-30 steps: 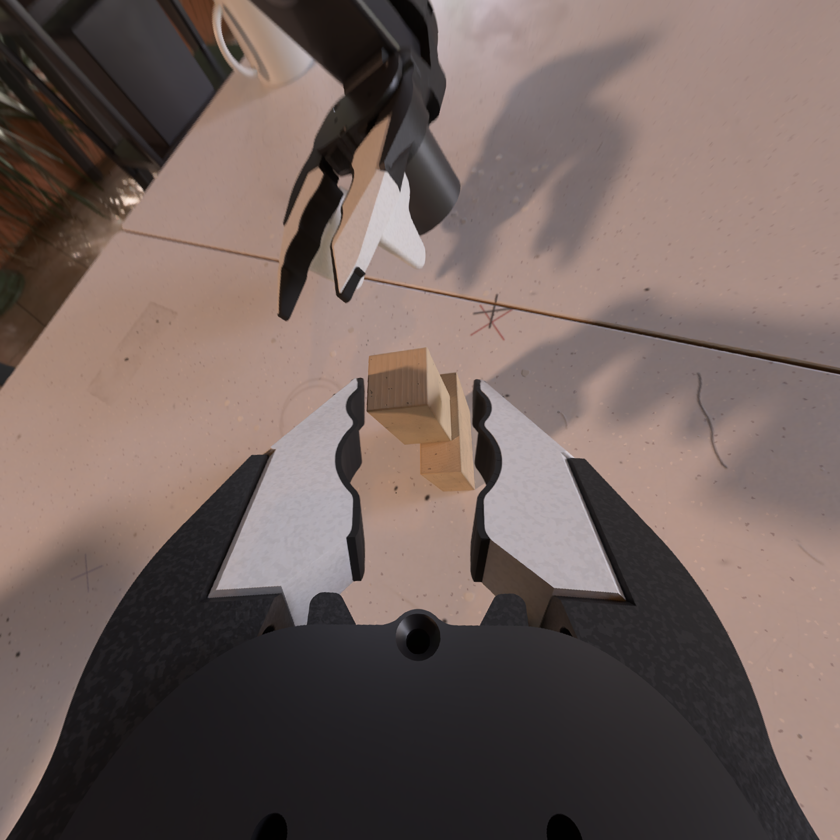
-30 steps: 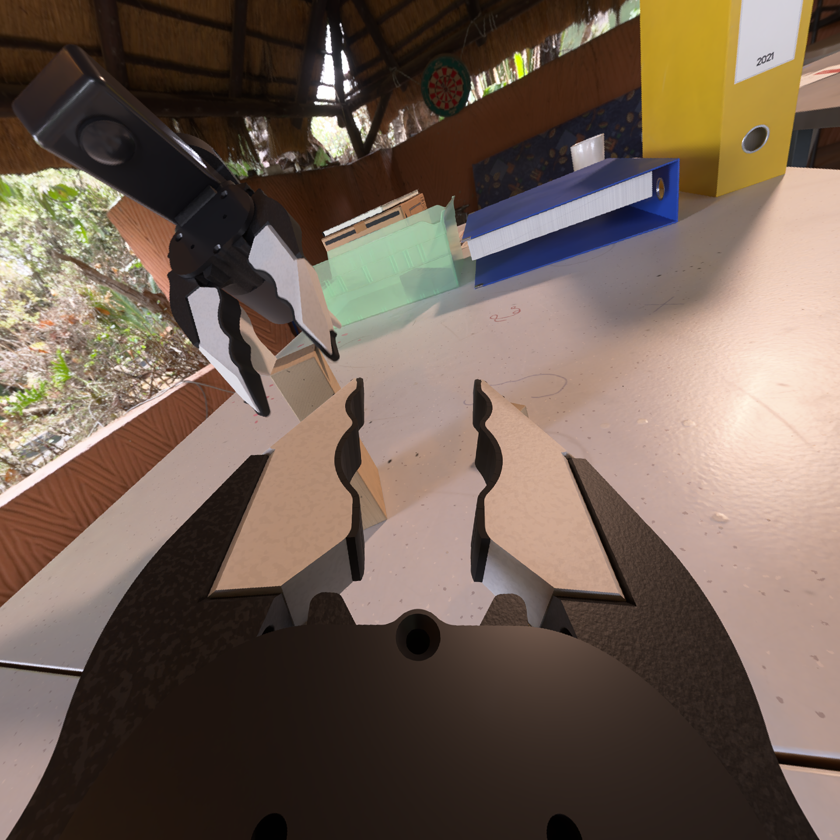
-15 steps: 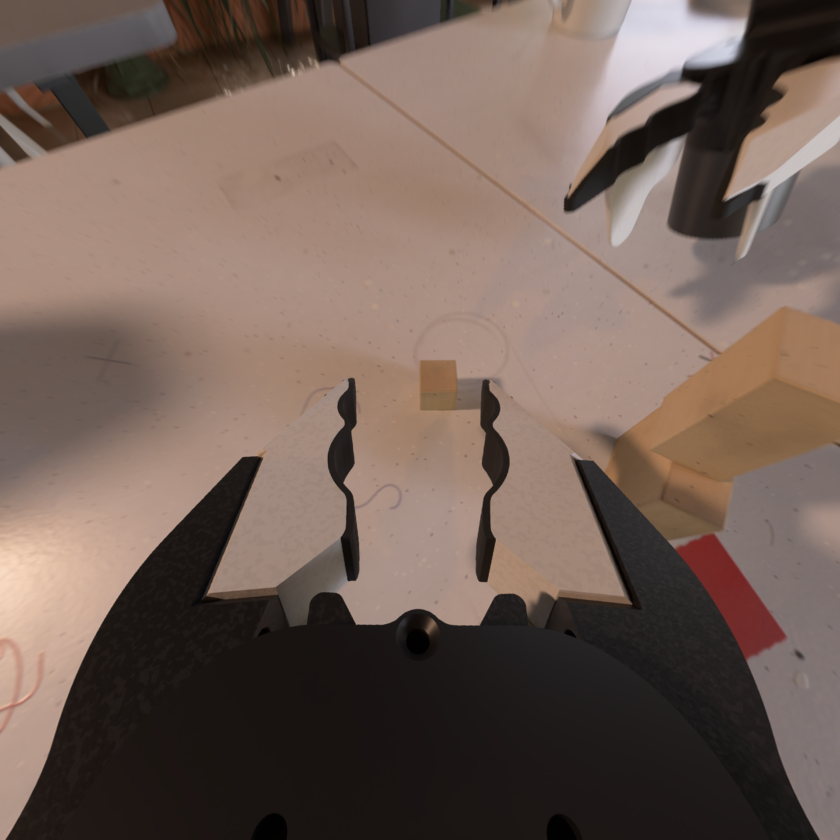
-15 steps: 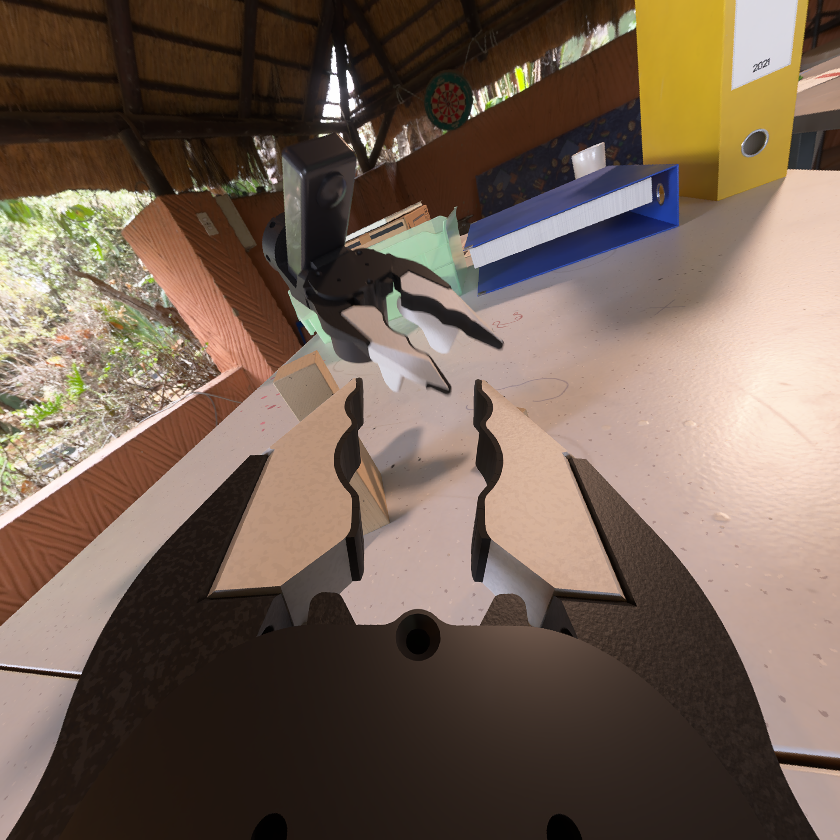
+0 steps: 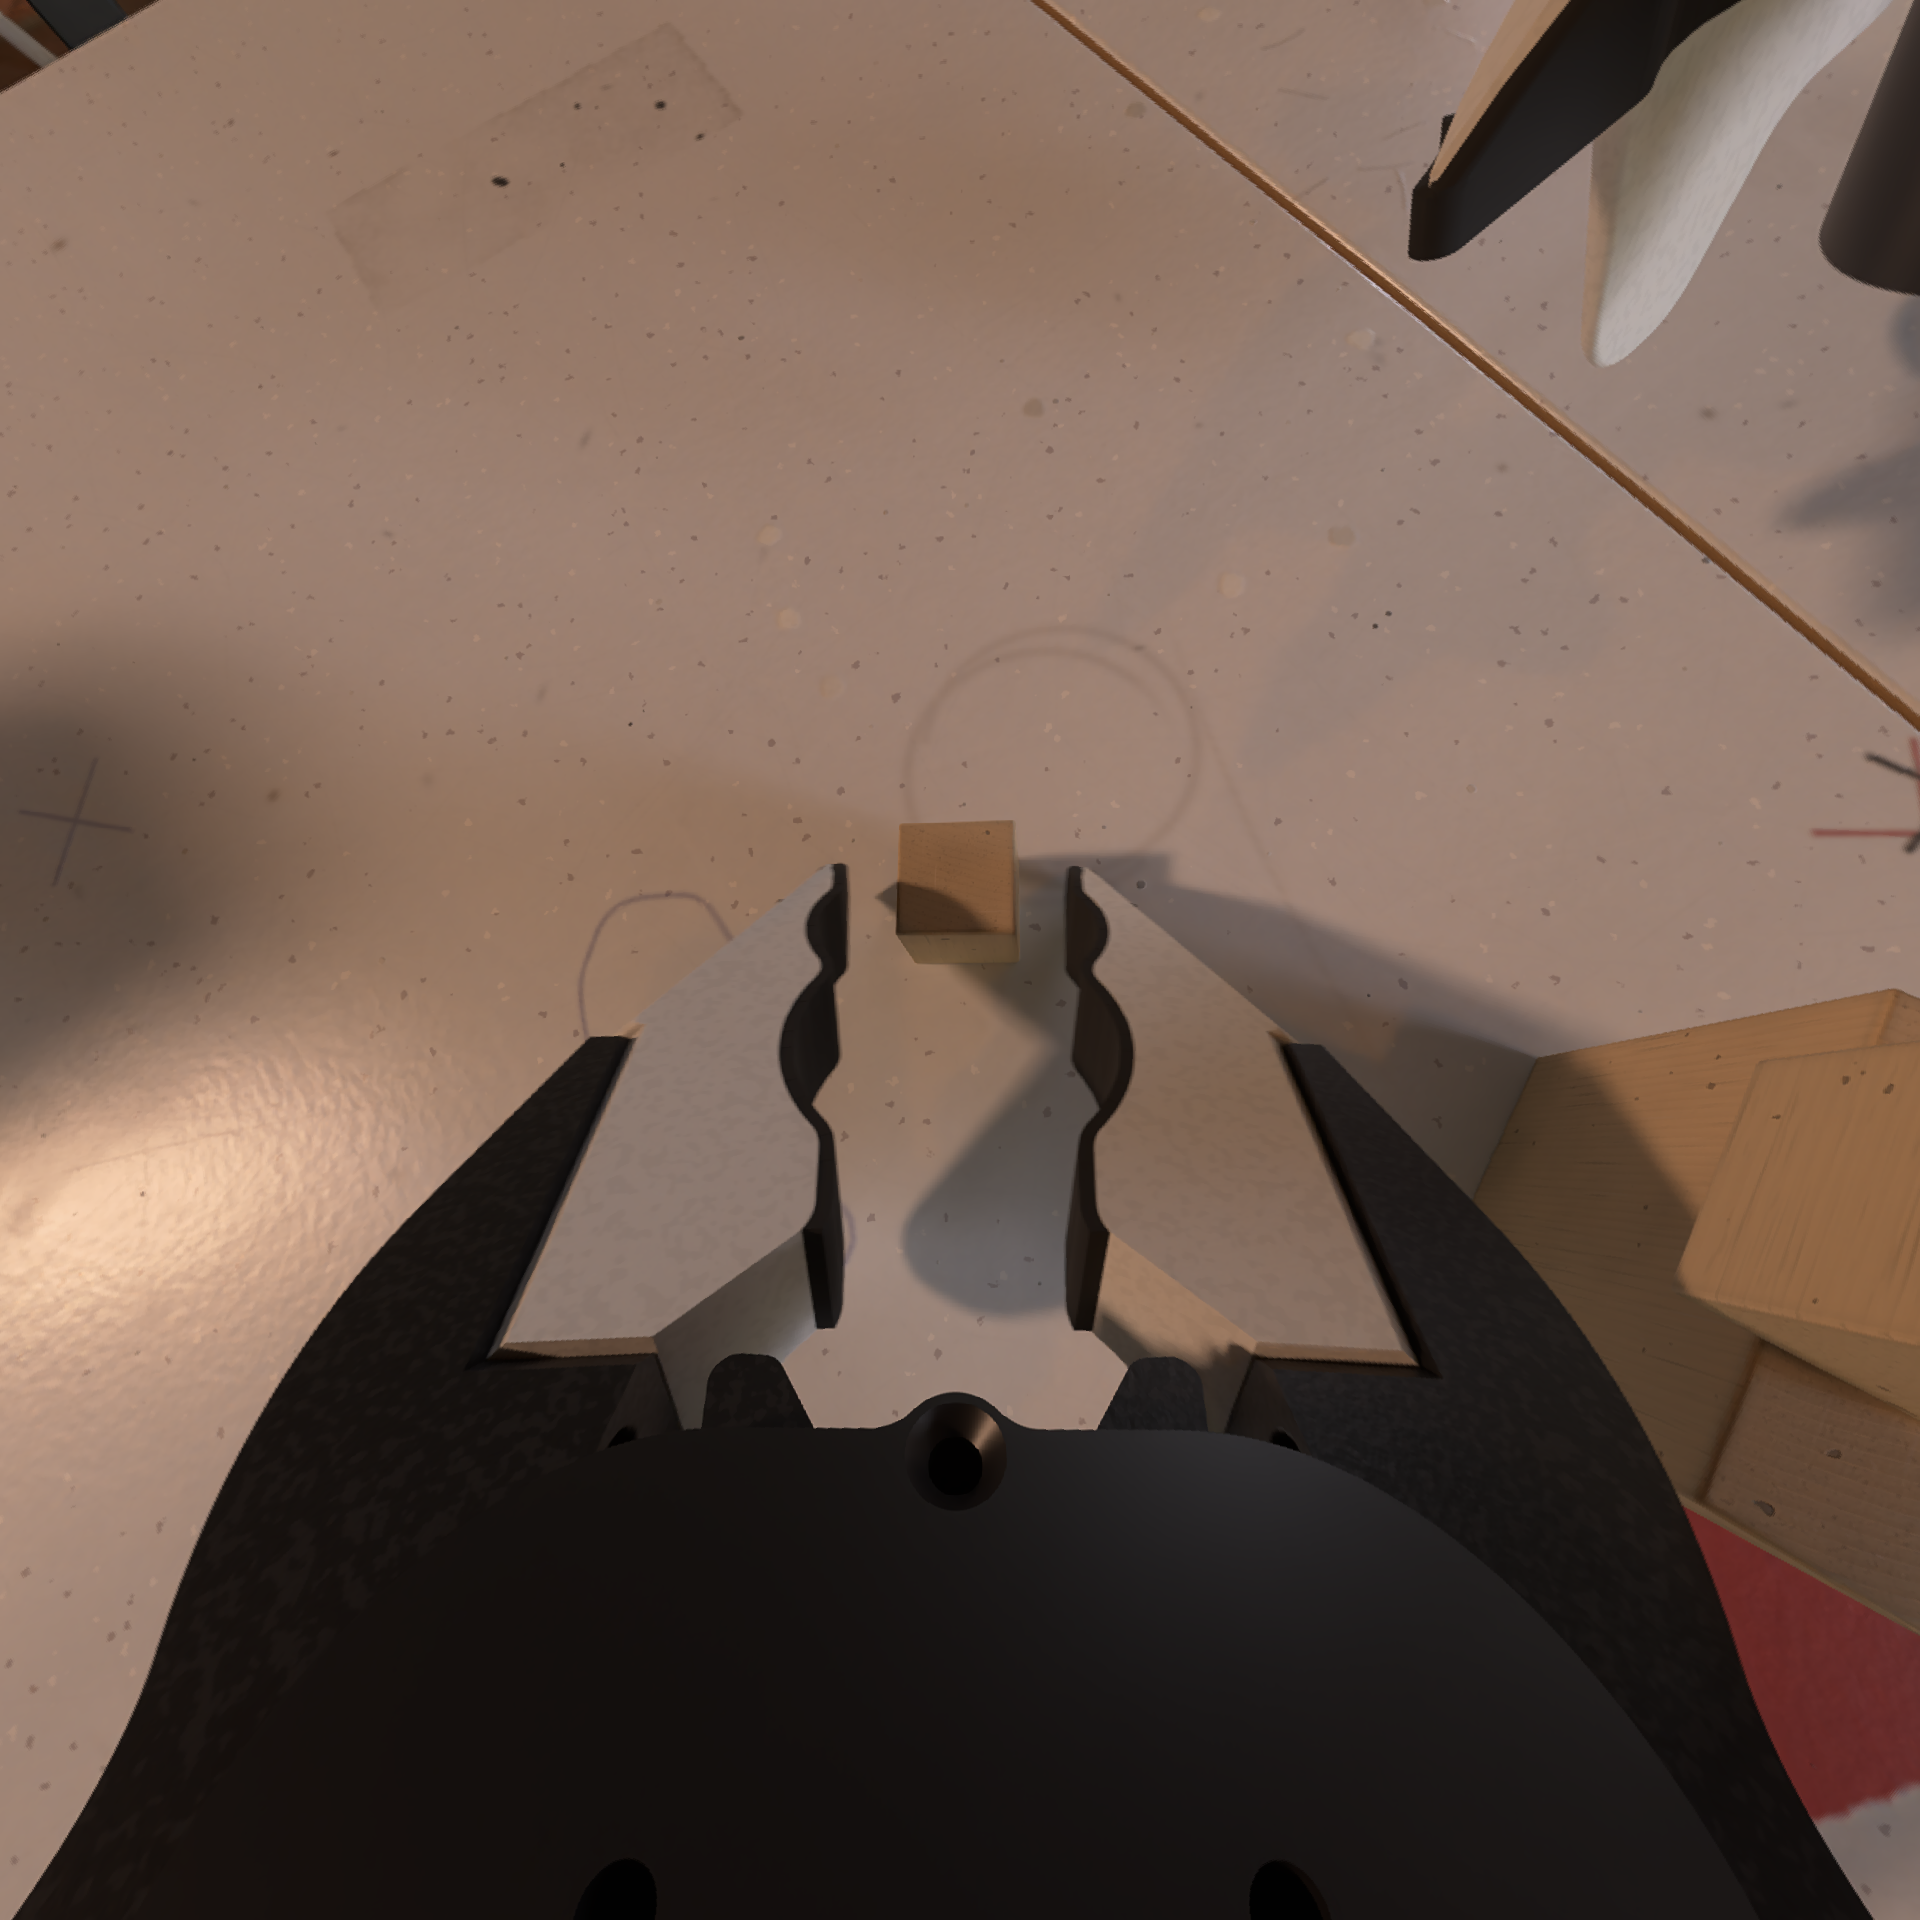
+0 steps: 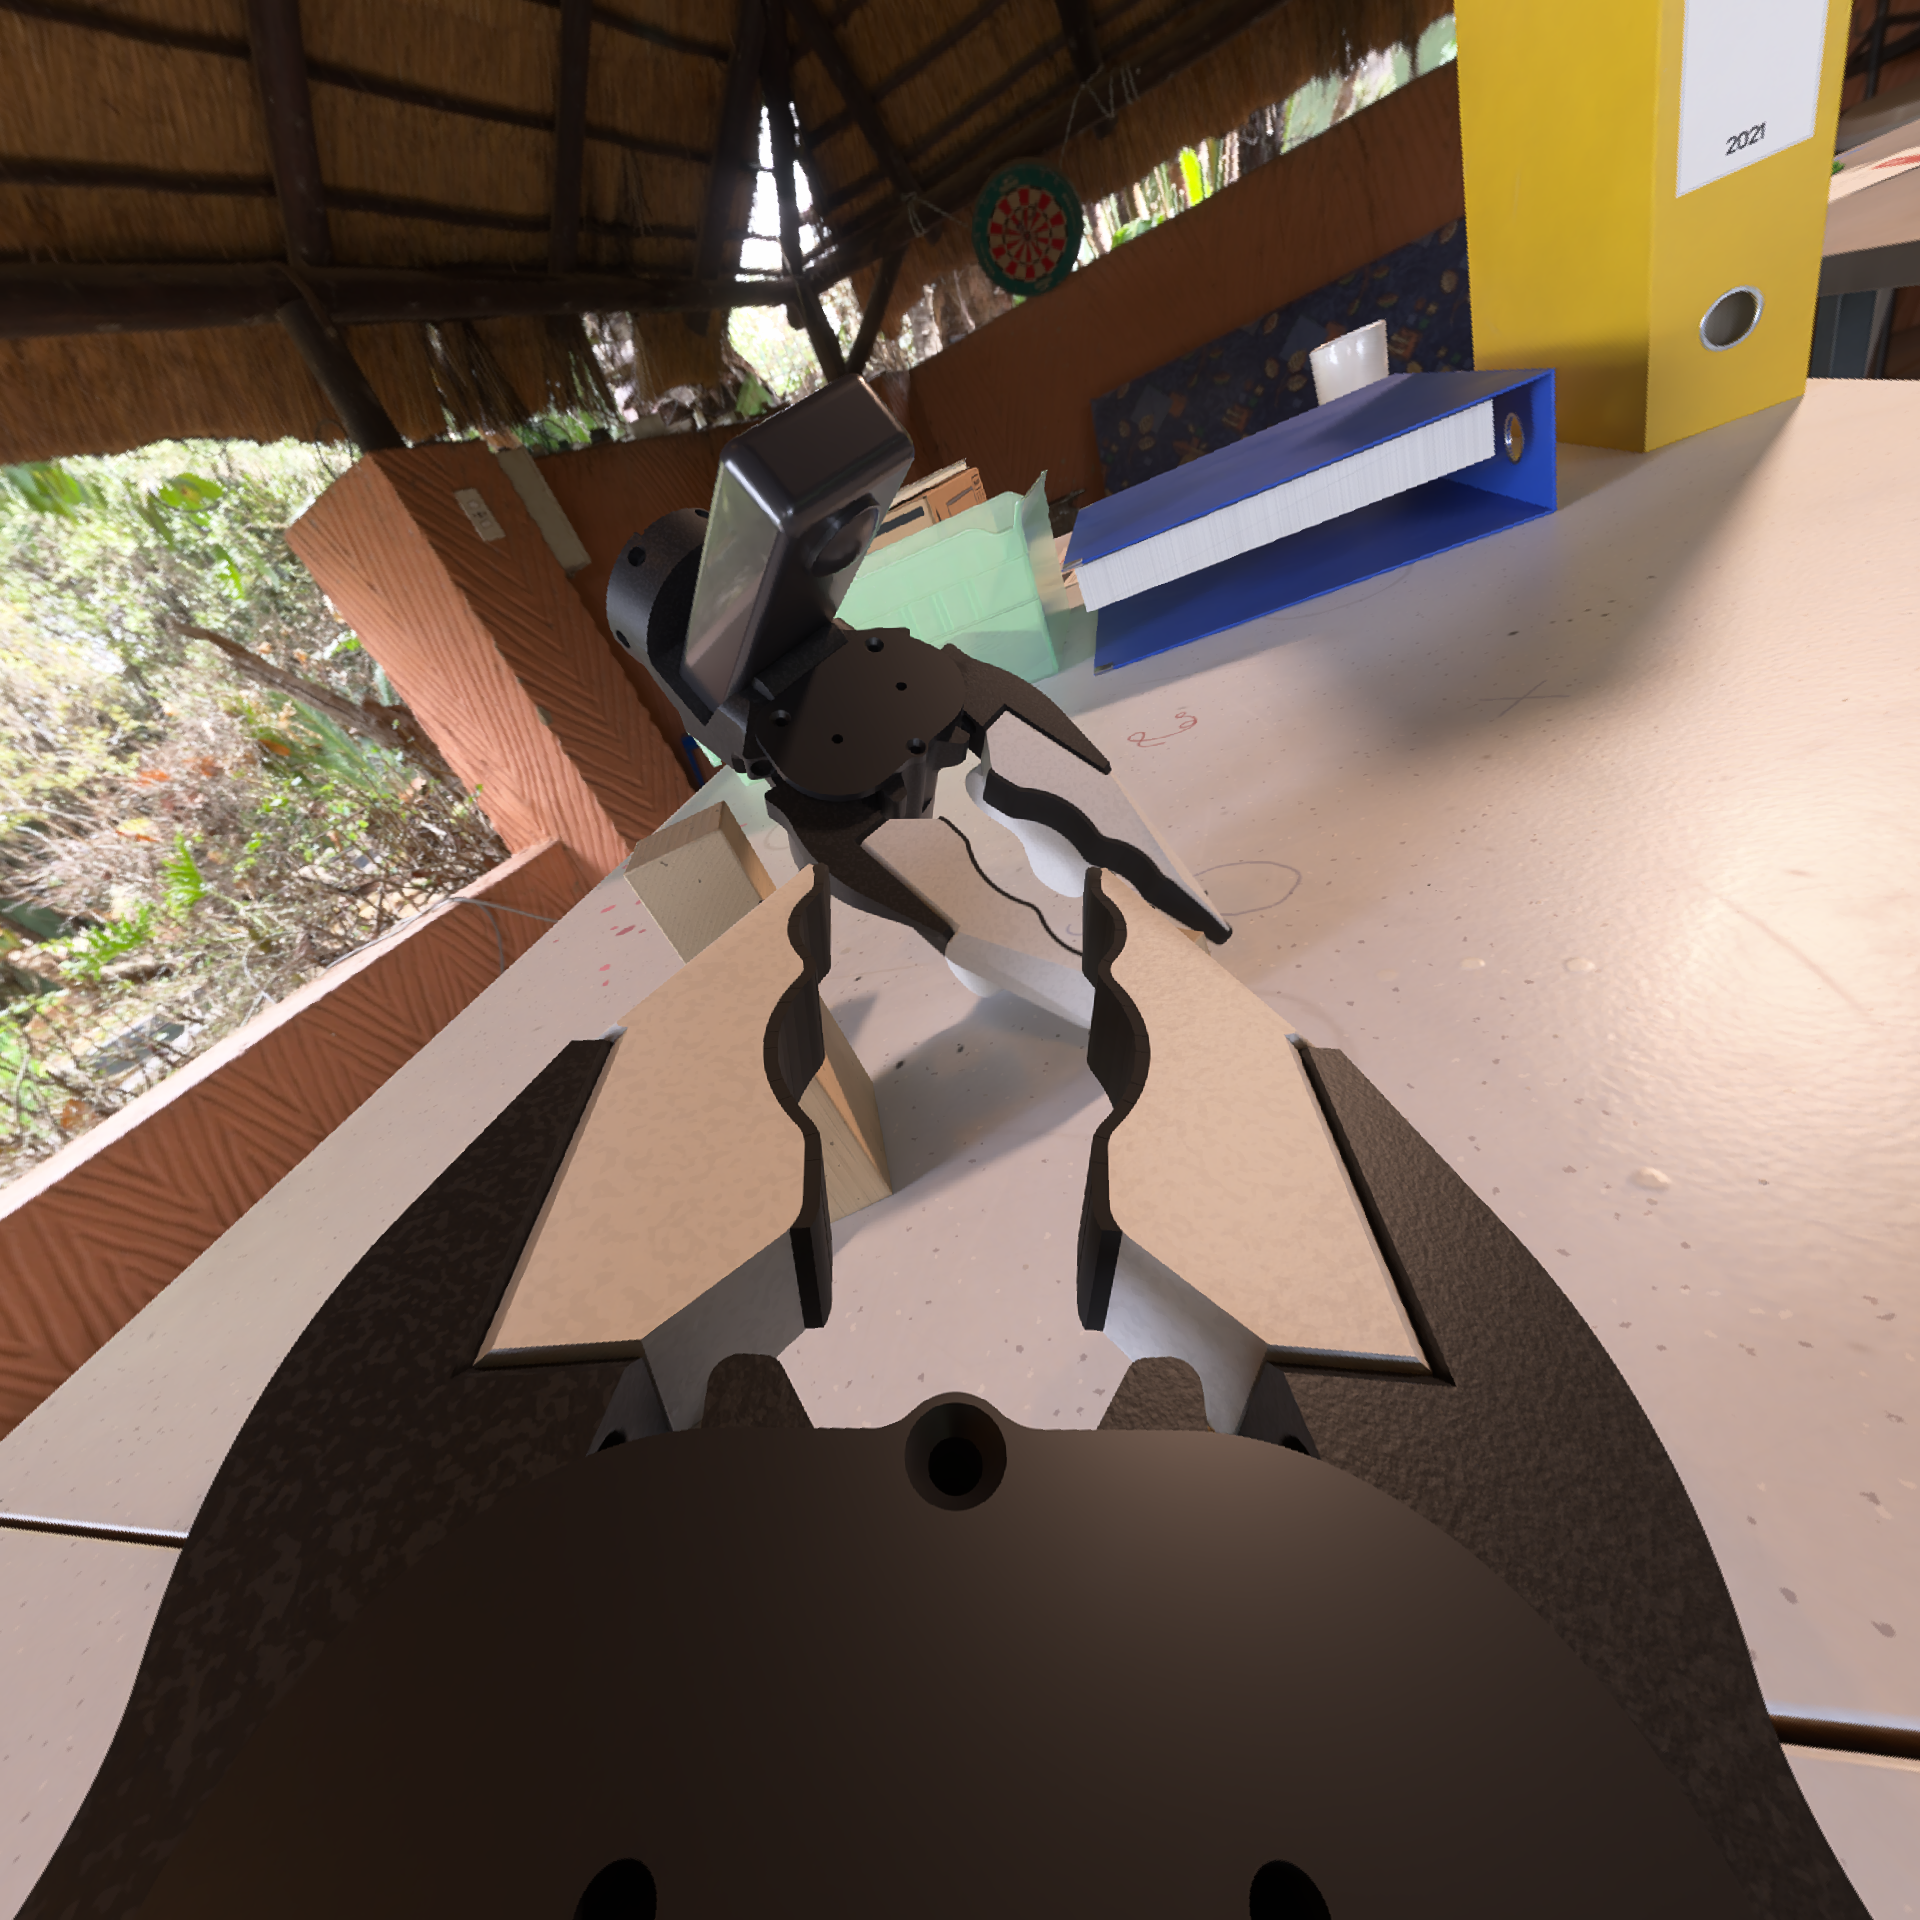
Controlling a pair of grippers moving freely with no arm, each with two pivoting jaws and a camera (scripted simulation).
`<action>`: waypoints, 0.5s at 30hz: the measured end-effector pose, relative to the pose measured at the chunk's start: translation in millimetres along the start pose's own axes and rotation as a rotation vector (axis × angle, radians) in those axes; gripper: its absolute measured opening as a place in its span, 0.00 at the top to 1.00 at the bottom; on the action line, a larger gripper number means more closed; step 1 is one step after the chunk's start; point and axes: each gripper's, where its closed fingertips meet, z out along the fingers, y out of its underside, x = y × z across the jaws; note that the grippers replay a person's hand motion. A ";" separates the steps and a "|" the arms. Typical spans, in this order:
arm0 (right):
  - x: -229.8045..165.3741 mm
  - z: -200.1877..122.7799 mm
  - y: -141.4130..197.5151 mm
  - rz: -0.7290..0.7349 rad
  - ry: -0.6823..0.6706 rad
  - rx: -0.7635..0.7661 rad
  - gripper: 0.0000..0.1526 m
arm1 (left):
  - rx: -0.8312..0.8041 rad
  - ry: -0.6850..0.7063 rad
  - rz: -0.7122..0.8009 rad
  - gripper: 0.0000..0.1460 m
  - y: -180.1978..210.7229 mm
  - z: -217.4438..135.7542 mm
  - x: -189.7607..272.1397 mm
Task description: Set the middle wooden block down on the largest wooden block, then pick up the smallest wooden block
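Since half a second ago your left gripper (image 5: 956, 883) has closed in on the smallest wooden block (image 5: 956, 894), which now sits right at the mouth of its tongs; the tongs stand apart, empty, with the block between the tips and no contact visible. That block is near-cubic, so you get no clear long axis; it lies flat on the table (image 5: 623, 520), top face up, one side face turned toward the camera, partly in the finger's shadow. At the right edge of the left wrist view the middle wooden block (image 5: 1829, 1195) rests on the largest wooden block (image 5: 1621, 1164), turned a little against it; both are cut off by the frame, so their full outlines are not readable. Your right gripper (image 6: 956, 894) hovers with tongs apart, nothing between them; its tips (image 5: 1507, 187) show at the upper right of the left view, cropped. From the right wrist view the stack (image 6: 696, 894) is mostly hidden behind the near finger, and the smallest block is hidden by the left gripper (image 6: 1049, 894). Table surface: pale, speckled, glossy, with pen scribbles, a seam (image 5: 1455, 343) and a red patch (image 5: 1829, 1683). Farther off: blue binder (image 6: 1320, 509) lying flat, yellow binder (image 6: 1631, 208) upright, green tray (image 6: 956, 592), thatched roof, dartboard (image 6: 1029, 229), greenery outside.
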 end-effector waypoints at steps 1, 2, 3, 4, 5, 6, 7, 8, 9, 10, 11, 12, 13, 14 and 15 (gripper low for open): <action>0.0 -0.1 -0.1 0.000 0.000 0.001 0.68 | 0.002 0.004 -0.006 0.77 -0.2 -0.3 -0.1; 0.0 -0.3 -0.3 0.000 0.000 0.003 0.68 | 0.008 0.012 -0.011 0.83 -0.6 -0.8 0.3; 0.0 -0.5 -0.5 -0.001 0.001 0.005 0.68 | 0.015 0.024 -0.015 0.85 -1.4 -1.7 1.0; 0.0 -0.7 -0.6 -0.001 0.001 0.006 0.68 | 0.027 0.042 -0.022 0.85 -2.7 -3.1 2.0; 0.1 -0.9 -0.8 -0.001 0.002 0.008 0.68 | 0.047 0.061 -0.031 0.85 -4.7 -5.3 2.8; 0.1 -1.1 -0.9 -0.001 0.002 0.010 0.68 | 0.075 0.085 -0.037 0.85 -7.2 -8.7 3.8; 0.1 -1.2 -1.1 -0.002 0.003 0.011 0.68 | 0.109 0.113 -0.034 0.85 -10.0 -13.7 4.5; 0.1 -1.3 -1.3 -0.002 0.003 0.013 0.68 | 0.142 0.135 -0.026 0.85 -13.0 -20.2 4.2; 0.1 -1.4 -1.4 -0.002 0.003 0.013 0.68 | 0.177 0.151 -0.014 0.85 -16.8 -28.6 3.5; 0.1 -1.4 -1.4 -0.002 0.003 0.013 0.68 | 0.220 0.169 0.001 0.85 -22.0 -39.7 3.1; 0.1 -1.4 -1.3 -0.002 0.003 0.012 0.68 | 0.267 0.188 0.015 0.85 -28.2 -52.5 3.2; 0.1 -1.3 -1.2 -0.001 0.002 0.011 0.68 | 0.315 0.208 0.028 0.85 -34.8 -66.8 4.3; 0.1 -1.1 -1.1 0.000 0.002 0.010 0.68 | 0.359 0.234 0.043 0.85 -41.7 -82.5 7.2; 0.1 -1.0 -0.9 0.001 0.001 0.008 0.68 | 0.397 0.263 0.063 0.85 -48.2 -98.0 11.9; 0.2 -0.9 -0.7 0.002 0.000 0.007 0.68 | 0.423 0.298 0.088 0.85 -53.6 -113.1 19.1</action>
